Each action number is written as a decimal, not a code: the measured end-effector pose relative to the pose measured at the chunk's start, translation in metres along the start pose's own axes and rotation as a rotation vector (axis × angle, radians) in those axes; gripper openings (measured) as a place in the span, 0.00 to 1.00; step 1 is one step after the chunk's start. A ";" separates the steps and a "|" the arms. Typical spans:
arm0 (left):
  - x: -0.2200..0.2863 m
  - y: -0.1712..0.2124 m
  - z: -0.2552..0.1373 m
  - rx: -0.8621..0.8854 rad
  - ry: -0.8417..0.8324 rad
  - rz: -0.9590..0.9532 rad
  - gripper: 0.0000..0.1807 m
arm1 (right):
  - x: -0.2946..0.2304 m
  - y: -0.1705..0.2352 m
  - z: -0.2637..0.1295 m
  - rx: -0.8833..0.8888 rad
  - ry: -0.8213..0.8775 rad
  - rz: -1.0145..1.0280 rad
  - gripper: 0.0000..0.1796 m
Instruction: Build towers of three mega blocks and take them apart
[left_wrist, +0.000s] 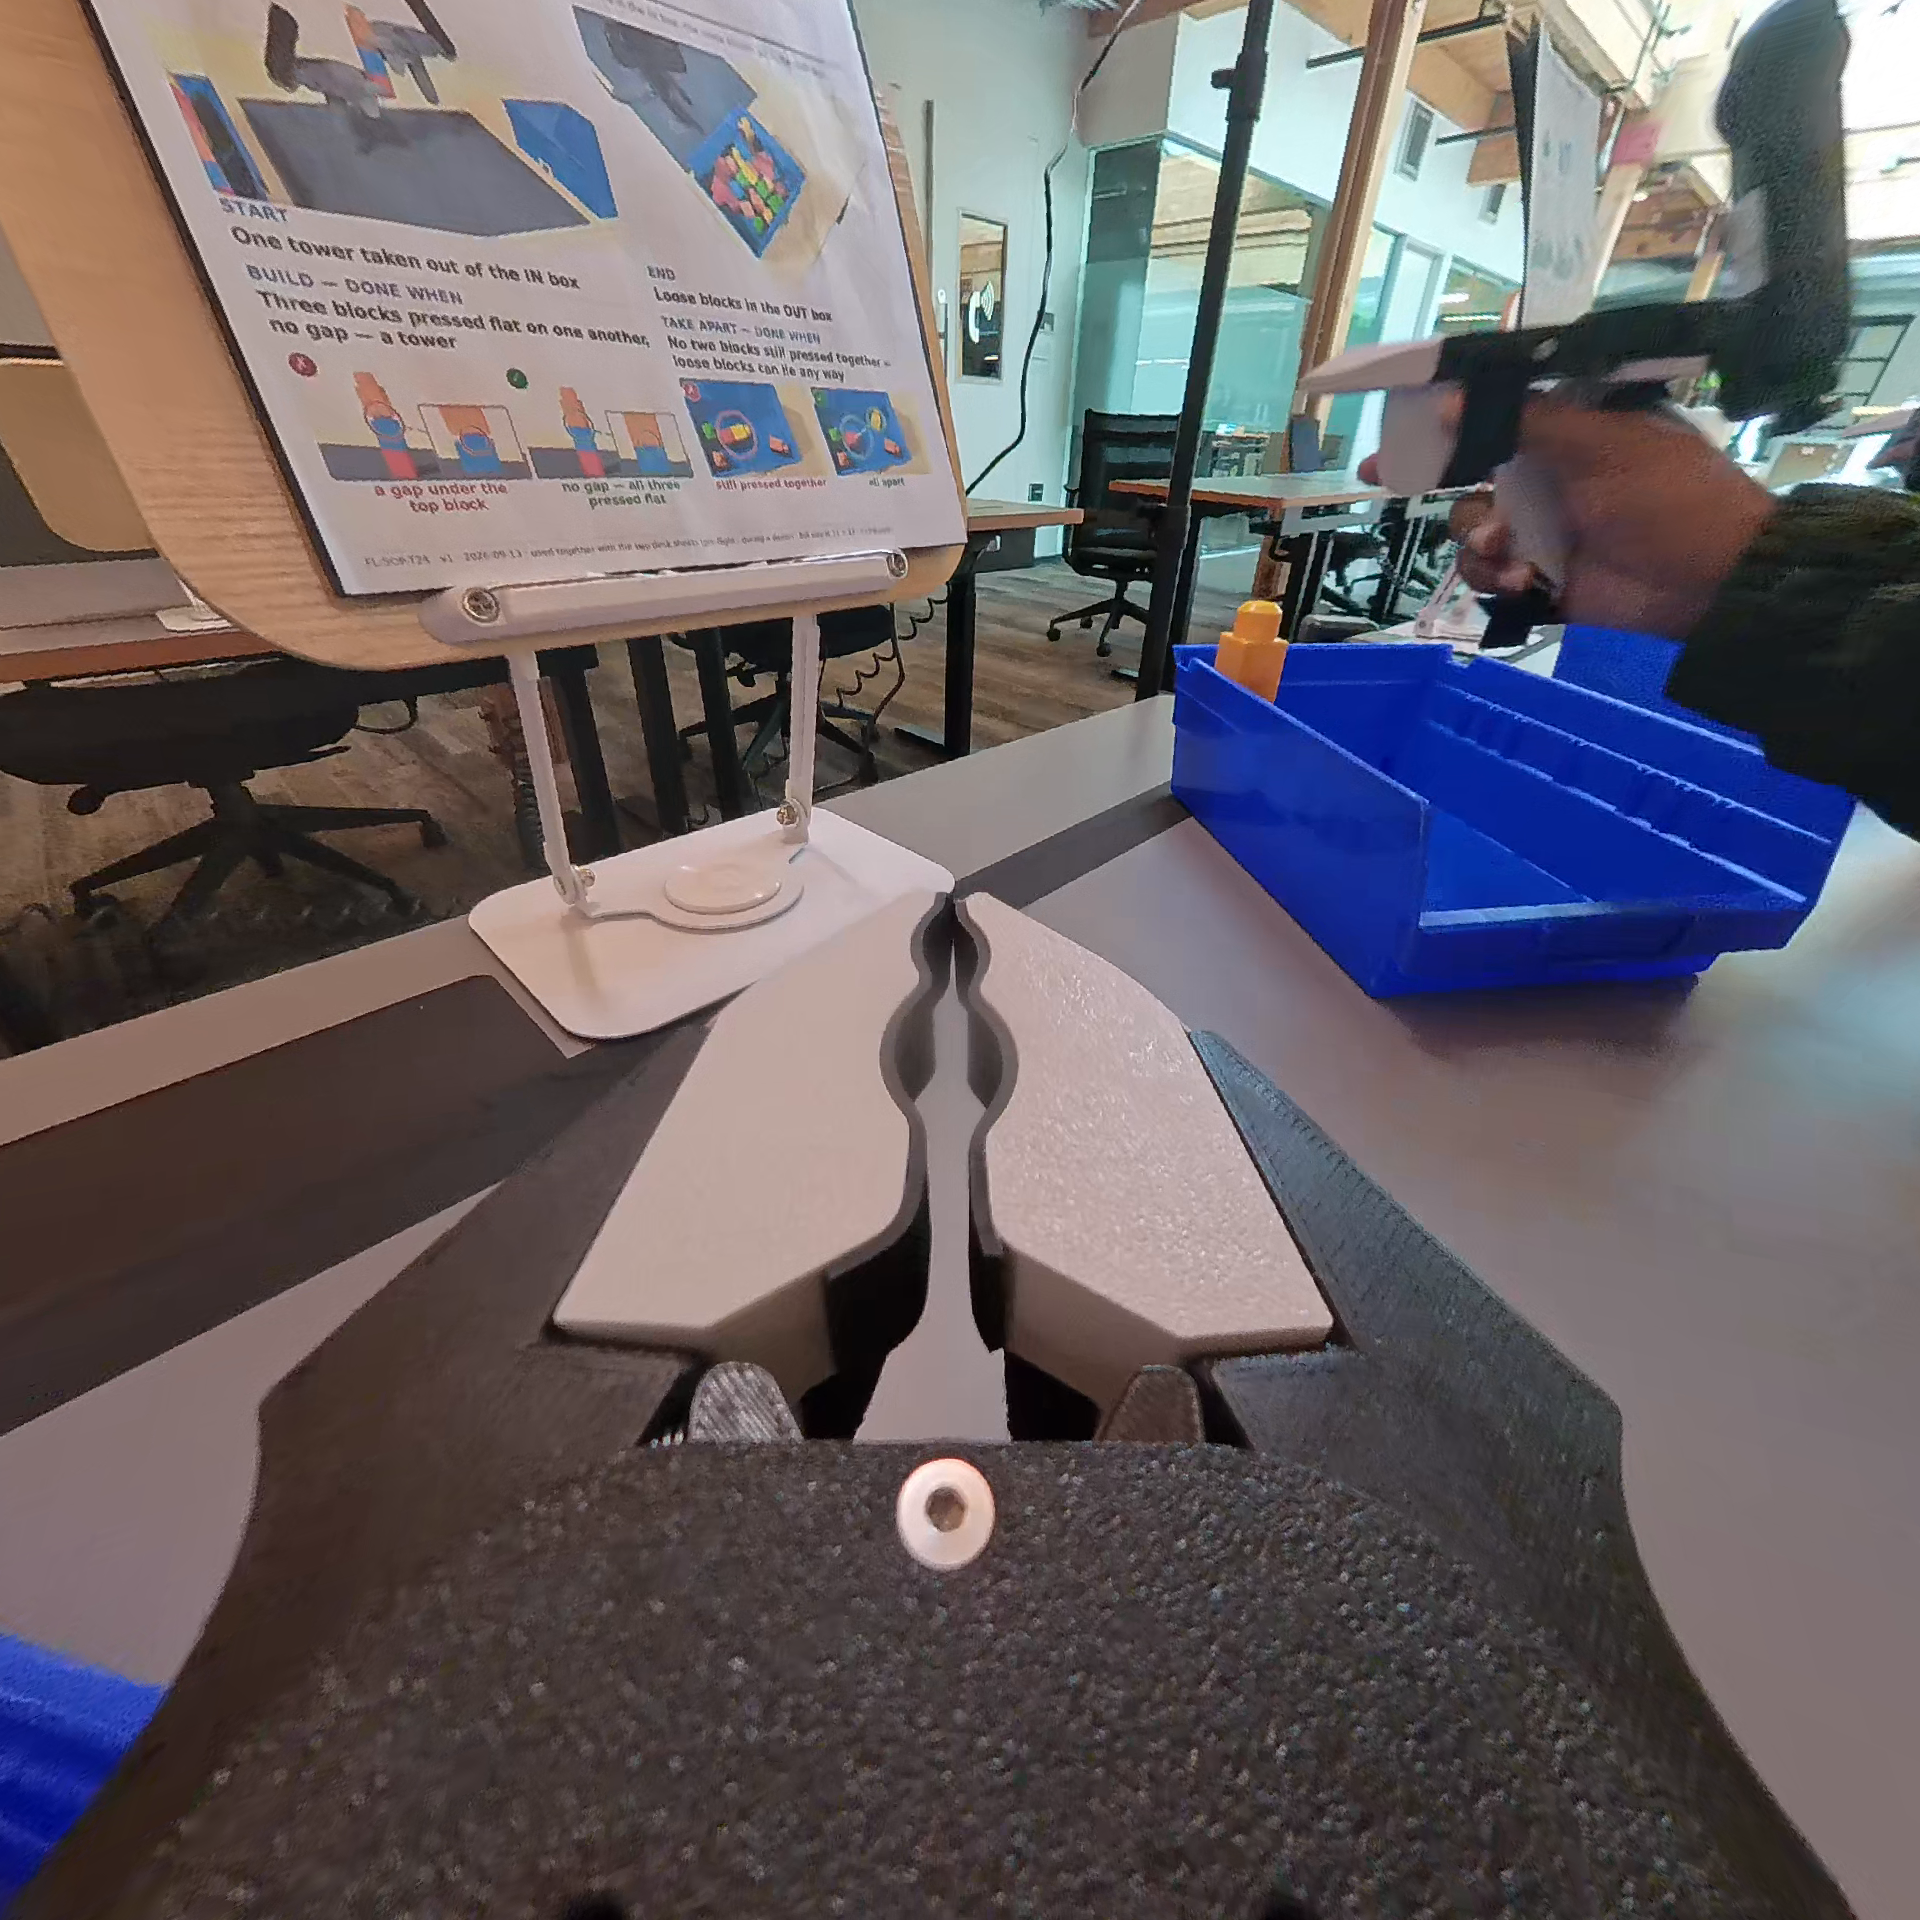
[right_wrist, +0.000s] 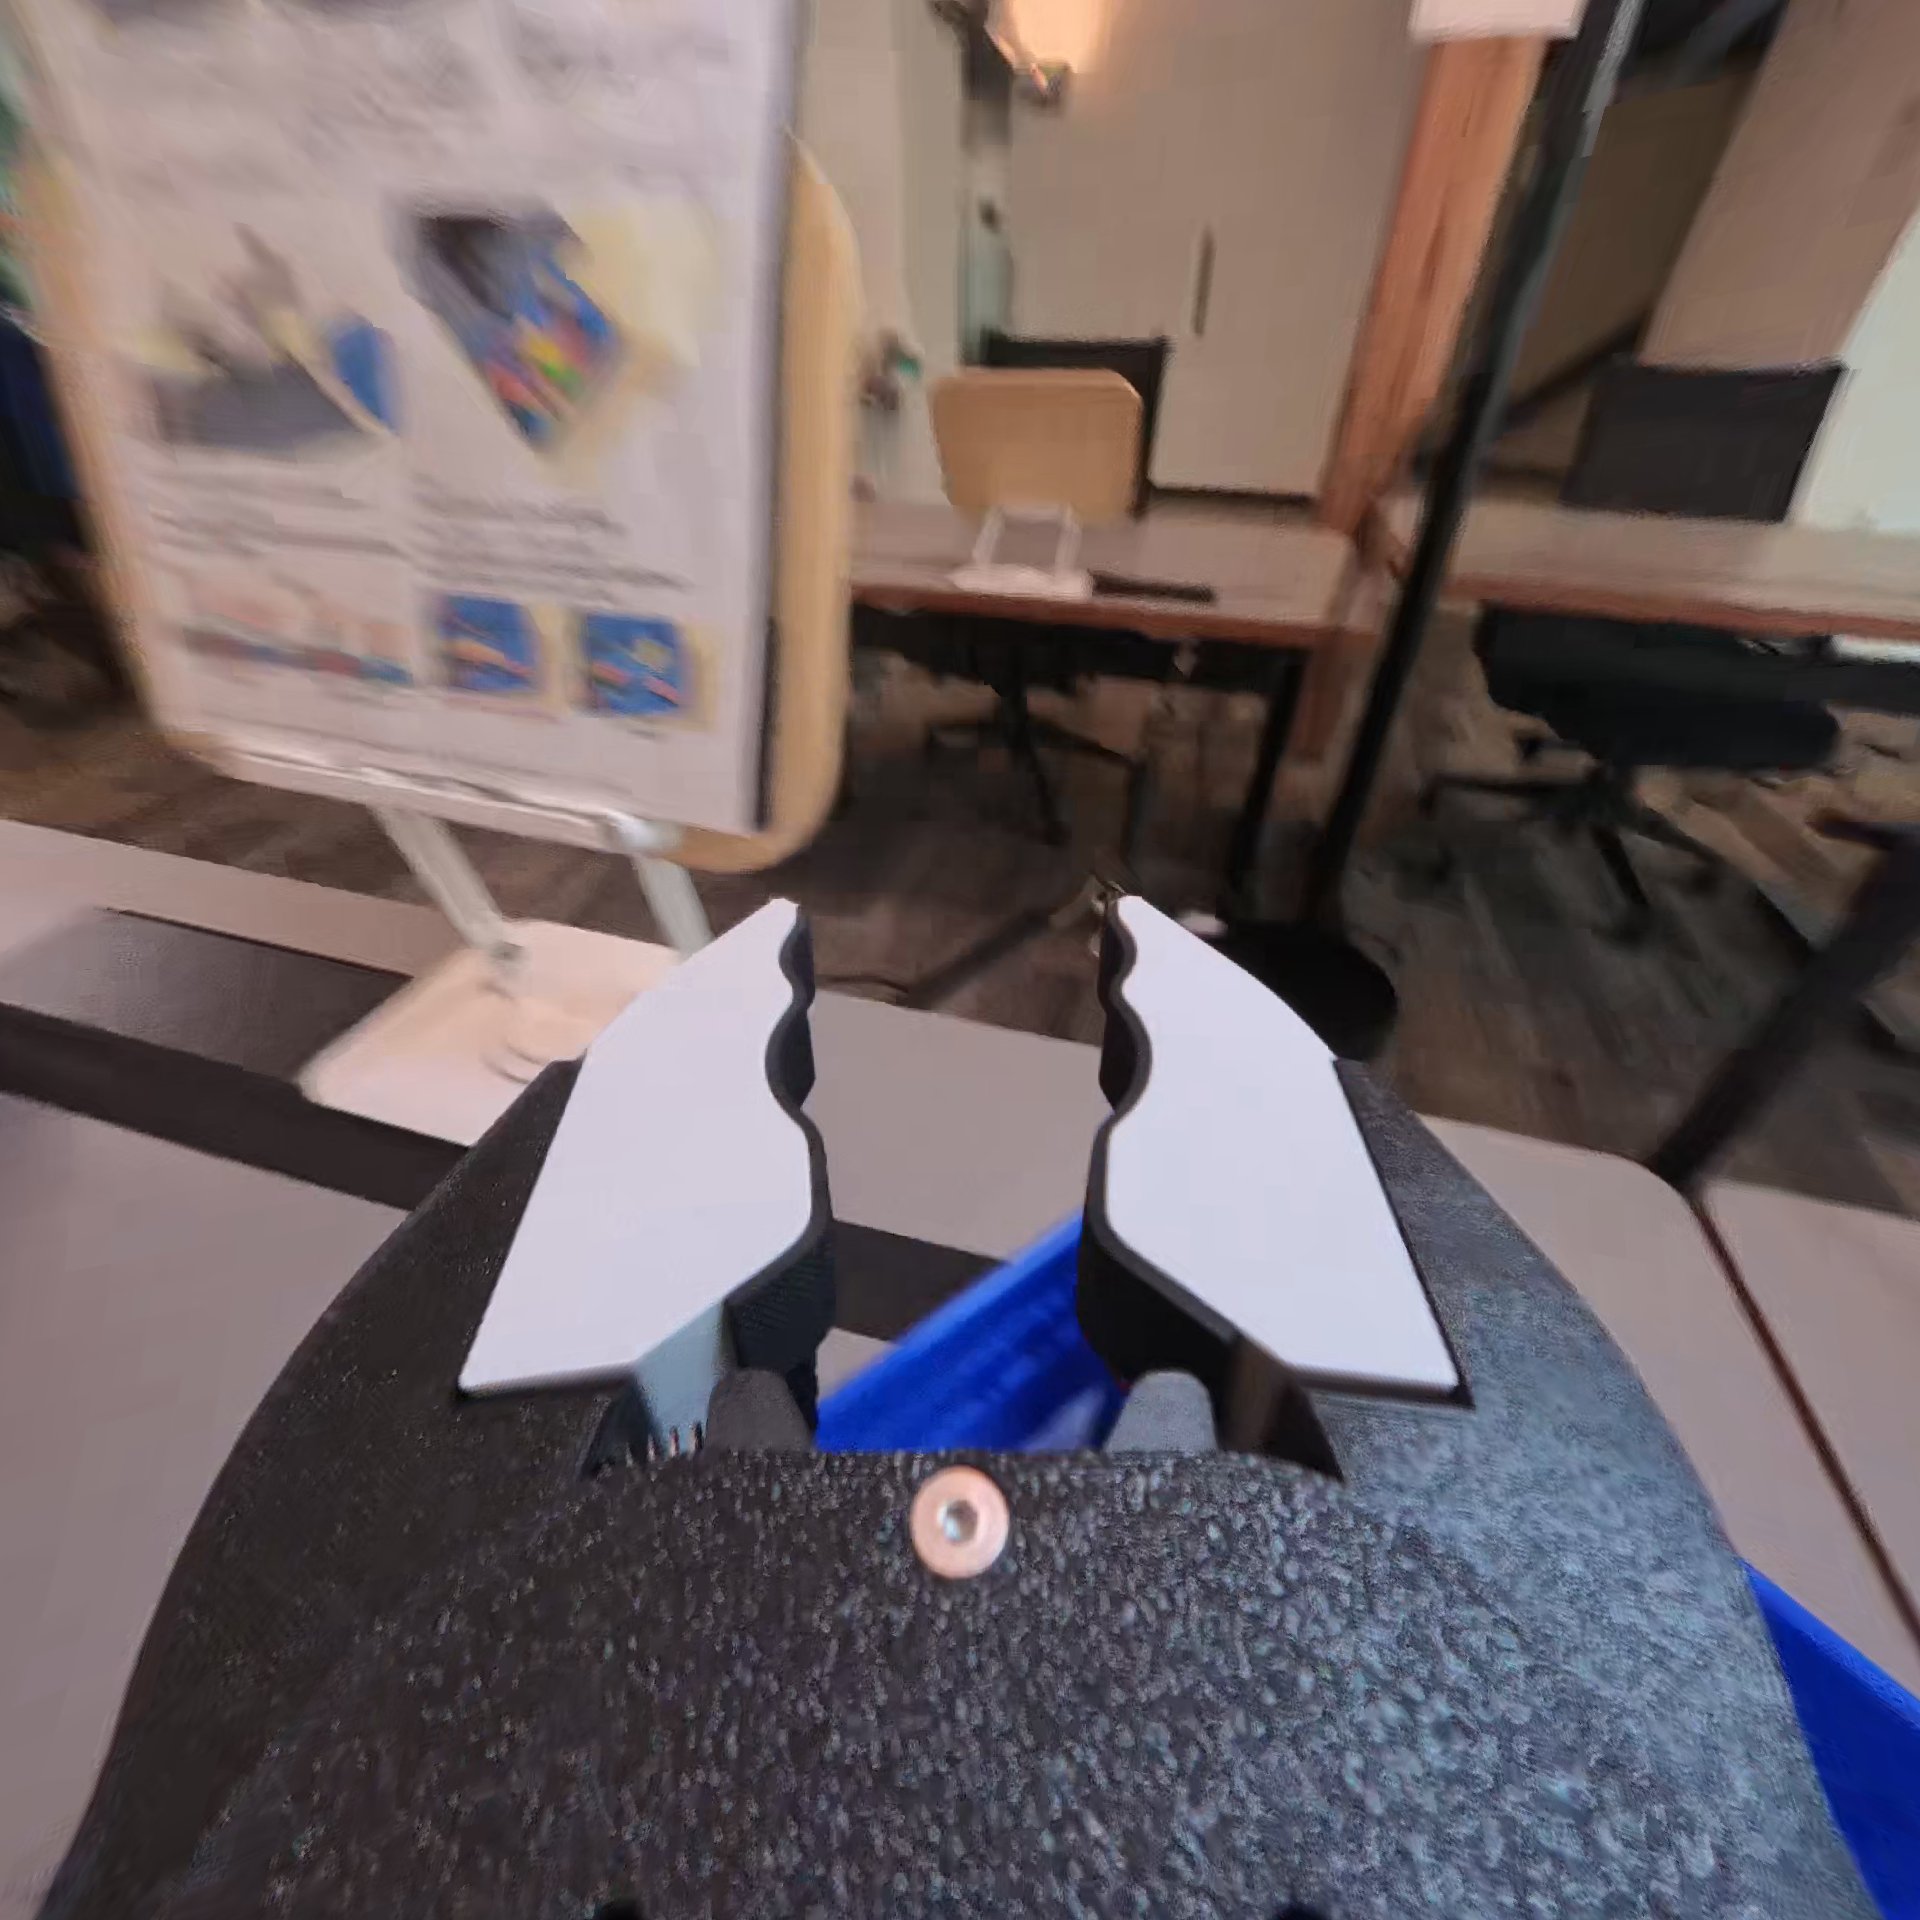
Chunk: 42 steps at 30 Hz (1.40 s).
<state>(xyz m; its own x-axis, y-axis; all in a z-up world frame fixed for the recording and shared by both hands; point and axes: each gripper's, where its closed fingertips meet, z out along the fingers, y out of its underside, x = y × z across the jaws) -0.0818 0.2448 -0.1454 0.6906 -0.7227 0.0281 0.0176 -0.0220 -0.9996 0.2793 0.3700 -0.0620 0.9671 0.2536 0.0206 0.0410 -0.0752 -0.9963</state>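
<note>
My left gripper (left_wrist: 954, 909) is shut and empty, held low over the grey table (left_wrist: 1558, 1195). A blue bin (left_wrist: 1351, 831) stands to its right. An orange block (left_wrist: 1252, 649) pokes up at the bin's far left corner. My right gripper shows in the left wrist view (left_wrist: 1351, 379), held in a hand (left_wrist: 1621, 509) above the bin. In the right wrist view my right gripper (right_wrist: 951, 920) is open and empty, above the blue bin (right_wrist: 966, 1351). The view is blurred by motion.
An instruction sheet on a wooden board with a white stand (left_wrist: 665, 914) stands at the table's far edge, also in the right wrist view (right_wrist: 447, 416). A dark mat (left_wrist: 260, 1143) lies at left. A black pole (left_wrist: 1205, 343), desks and office chairs stand beyond. The gap from one gripper's tips to the other's is roughly 40 cm.
</note>
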 end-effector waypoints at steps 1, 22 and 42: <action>0.000 -0.003 -0.001 0.003 -0.005 0.003 0.00 | -0.025 -0.015 -0.010 0.046 -0.058 0.011 0.30; -0.167 0.013 -0.159 -0.492 -0.560 -0.120 0.23 | -0.247 0.087 -0.083 0.008 -0.485 0.166 0.00; -0.188 0.114 -0.141 -0.890 -0.647 0.007 0.18 | -0.257 0.093 -0.085 -0.016 -0.536 0.130 0.00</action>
<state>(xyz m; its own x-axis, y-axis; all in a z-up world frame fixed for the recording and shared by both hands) -0.3115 0.2808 -0.2642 0.9416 -0.2322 -0.2439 -0.3359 -0.6977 -0.6328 0.0559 0.2163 -0.1531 0.7016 0.6963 -0.1517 -0.0625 -0.1520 -0.9864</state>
